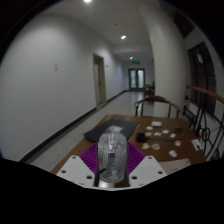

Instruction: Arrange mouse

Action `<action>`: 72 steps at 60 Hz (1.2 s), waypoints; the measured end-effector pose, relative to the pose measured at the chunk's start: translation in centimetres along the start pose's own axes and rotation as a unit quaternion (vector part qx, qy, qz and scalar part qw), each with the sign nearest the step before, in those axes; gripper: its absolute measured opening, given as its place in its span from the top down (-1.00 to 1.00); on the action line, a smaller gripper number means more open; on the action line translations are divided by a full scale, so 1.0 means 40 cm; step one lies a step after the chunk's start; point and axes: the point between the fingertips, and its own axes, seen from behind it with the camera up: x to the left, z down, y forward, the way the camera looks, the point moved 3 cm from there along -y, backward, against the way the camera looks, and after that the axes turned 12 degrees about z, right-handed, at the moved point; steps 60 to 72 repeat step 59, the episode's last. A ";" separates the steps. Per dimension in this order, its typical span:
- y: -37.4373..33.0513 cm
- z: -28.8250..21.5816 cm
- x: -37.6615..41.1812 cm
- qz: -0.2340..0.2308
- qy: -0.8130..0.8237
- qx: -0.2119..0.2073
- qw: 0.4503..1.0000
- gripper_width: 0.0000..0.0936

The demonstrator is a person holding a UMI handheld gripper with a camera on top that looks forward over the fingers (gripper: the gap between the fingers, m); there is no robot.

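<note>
Mouse point(112, 155): a pale grey, rounded body standing on end between the jaws, its narrow top pointing up and its lower part lost in shadow near the camera. The gripper point(112, 168) is closed narrowly on it, with the purple pads point(90, 158) pressed against its two sides, so the mouse is held above the near edge of the desk point(150, 135) rather than lying on it. The white finger ends show at either side of the mouse, low down.

Just beyond the mouse, a dark flat mat point(115, 125) lies on the brown desk. To the right of it, several small white pieces point(175, 152) are scattered over the wood; what they are cannot be told. Behind the desk stands a dark chair point(160, 105), and further right a railing point(207, 110) rises.

Past all this a long corridor runs away, with pale walls, a door point(100, 80) on the left side, double doors point(135, 78) at the far end, and ceiling lights point(123, 37) above.
</note>
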 end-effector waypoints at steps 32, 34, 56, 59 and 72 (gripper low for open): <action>-0.014 0.464 -0.343 0.146 0.038 0.154 0.976 0.16; -0.015 0.467 -0.338 0.142 0.042 0.163 0.975 0.06; -0.324 0.430 -0.257 0.052 0.000 0.147 0.988 -0.82; -0.366 0.442 -0.267 0.052 0.005 0.149 0.987 -0.82; -0.366 0.442 -0.267 0.052 0.005 0.149 0.987 -0.82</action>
